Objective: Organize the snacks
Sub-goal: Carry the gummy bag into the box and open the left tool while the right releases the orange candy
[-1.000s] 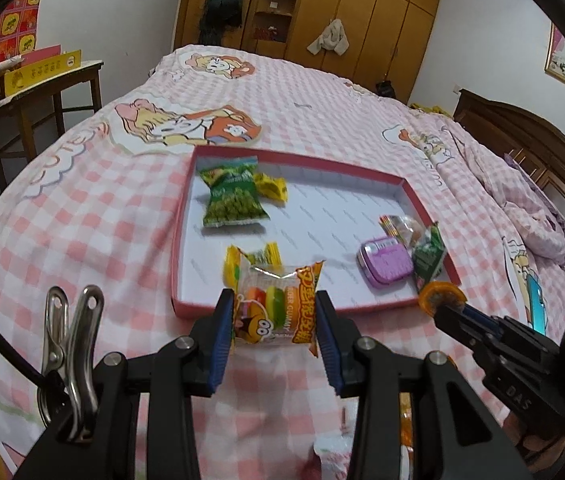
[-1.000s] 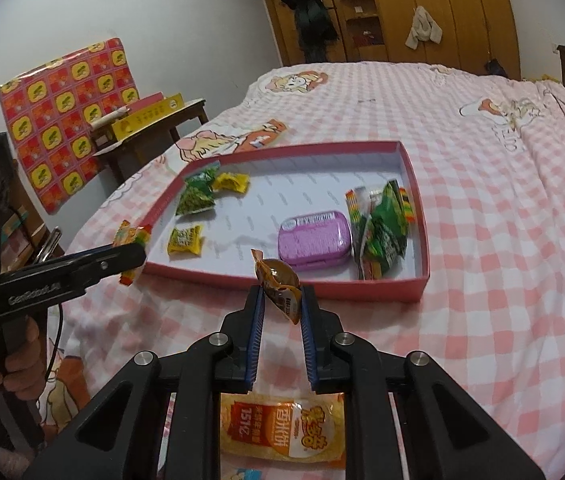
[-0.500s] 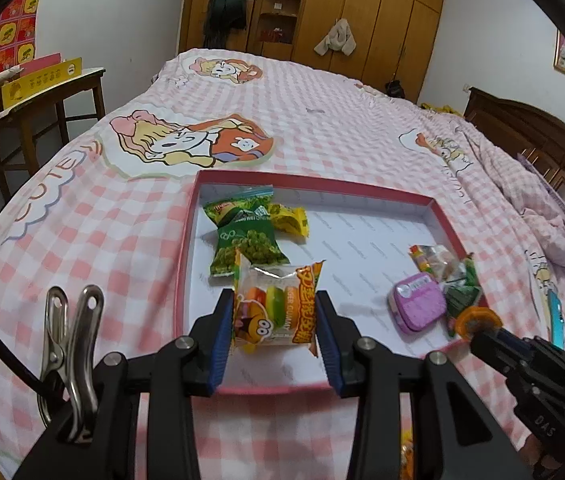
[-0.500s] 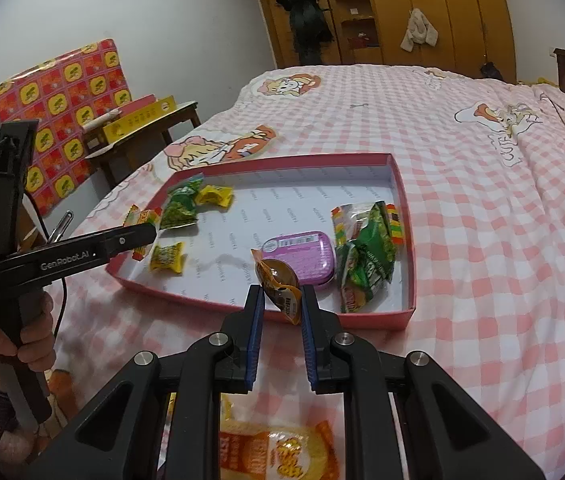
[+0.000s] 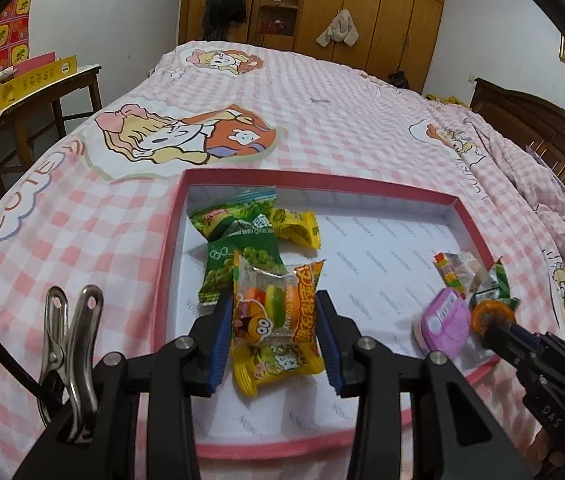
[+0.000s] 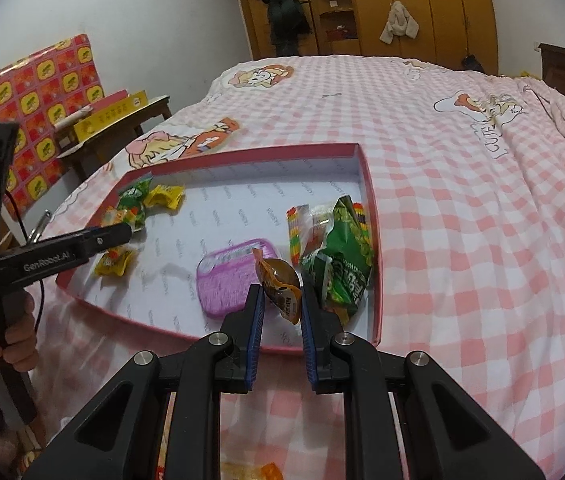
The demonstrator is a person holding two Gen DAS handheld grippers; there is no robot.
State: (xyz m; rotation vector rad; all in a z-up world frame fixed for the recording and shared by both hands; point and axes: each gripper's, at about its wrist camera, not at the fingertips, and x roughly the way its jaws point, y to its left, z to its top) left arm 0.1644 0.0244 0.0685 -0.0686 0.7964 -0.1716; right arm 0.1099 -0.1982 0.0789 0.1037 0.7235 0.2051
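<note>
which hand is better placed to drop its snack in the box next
Left, probably. The left gripper holds its gummy packet well over the box floor, above a yellow packet. The right gripper holds its brown sweet nearer the front rim, beside the purple tin.

Pink checked bed (image 5: 322, 128), wooden wardrobe (image 5: 362, 4), white walls (image 6: 142, 8), side table (image 5: 34, 92)

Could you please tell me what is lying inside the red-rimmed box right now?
Inside the box: a purple tin, green pea packets, yellow candies and a clear striped packet. Whatever lies beneath the right-hand pile is covered.
</note>
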